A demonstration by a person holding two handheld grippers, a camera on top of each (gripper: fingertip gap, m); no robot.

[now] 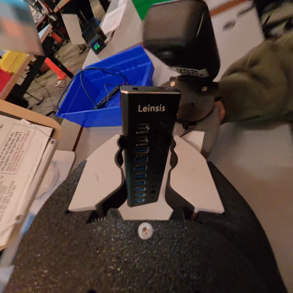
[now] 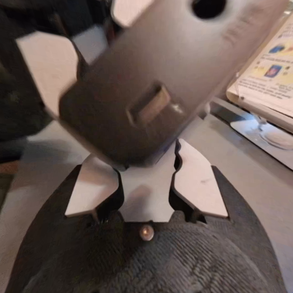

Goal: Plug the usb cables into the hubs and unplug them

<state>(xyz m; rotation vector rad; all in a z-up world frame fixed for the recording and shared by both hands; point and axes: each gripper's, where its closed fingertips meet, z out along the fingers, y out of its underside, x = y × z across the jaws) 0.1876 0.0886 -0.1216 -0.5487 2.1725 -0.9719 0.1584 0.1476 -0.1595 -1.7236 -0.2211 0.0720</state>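
**A busy workshop behind the table**

From here I see a pale grey tabletop (image 1: 247, 158) under warm, dim light. A black padded office chair (image 1: 180, 34) stands behind it. At the left, wooden workbenches on black metal legs (image 1: 20, 76) stand on a grey speckled floor (image 1: 47, 82).

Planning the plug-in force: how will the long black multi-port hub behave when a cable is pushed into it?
The long black metal-cased hub looks rigid, unlikely to flex. The left gripper clamps only its lower part, so a push near the top may pivot it. Smooth sides might slip.

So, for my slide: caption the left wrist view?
Left tool grips black USB hub upright; blue bin behind.
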